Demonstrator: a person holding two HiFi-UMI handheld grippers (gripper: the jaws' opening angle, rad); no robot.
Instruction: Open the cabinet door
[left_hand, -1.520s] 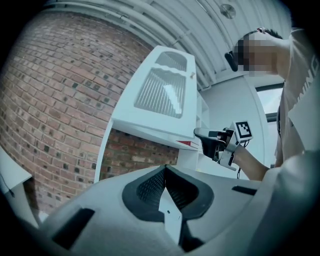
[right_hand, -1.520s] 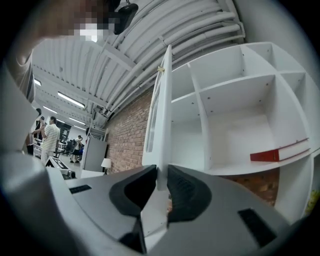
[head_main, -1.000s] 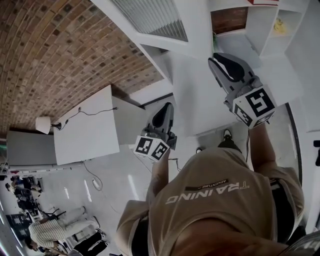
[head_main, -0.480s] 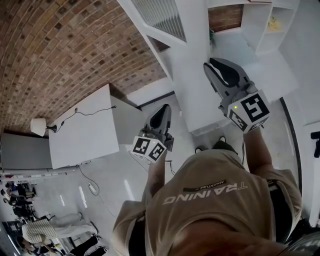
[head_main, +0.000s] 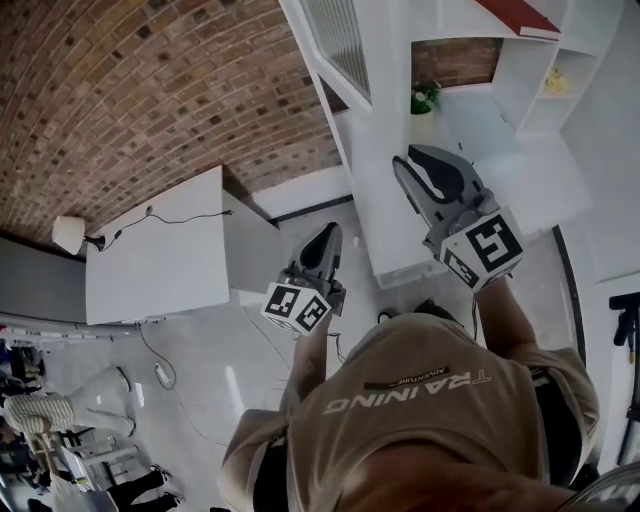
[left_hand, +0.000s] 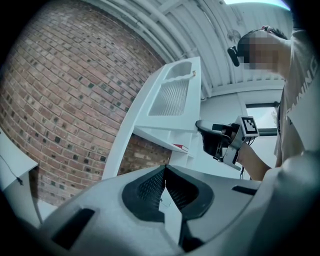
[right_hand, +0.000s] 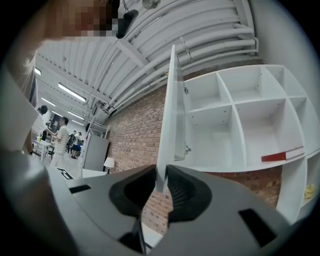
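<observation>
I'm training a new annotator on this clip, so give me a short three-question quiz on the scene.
1. True or false: the left gripper holds the door.
2. What stands between the jaws of the right gripper? A) the door's edge B) a lamp C) a cable
3. Fill in: the wall behind the cabinet is made of ____.
Key: 1 false; 2 A; 3 brick.

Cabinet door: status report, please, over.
Right gripper shut on cabinet door, bottom edge. Left gripper shut, empty. Door stands open, shelves exposed. Nothing in the way.
</observation>
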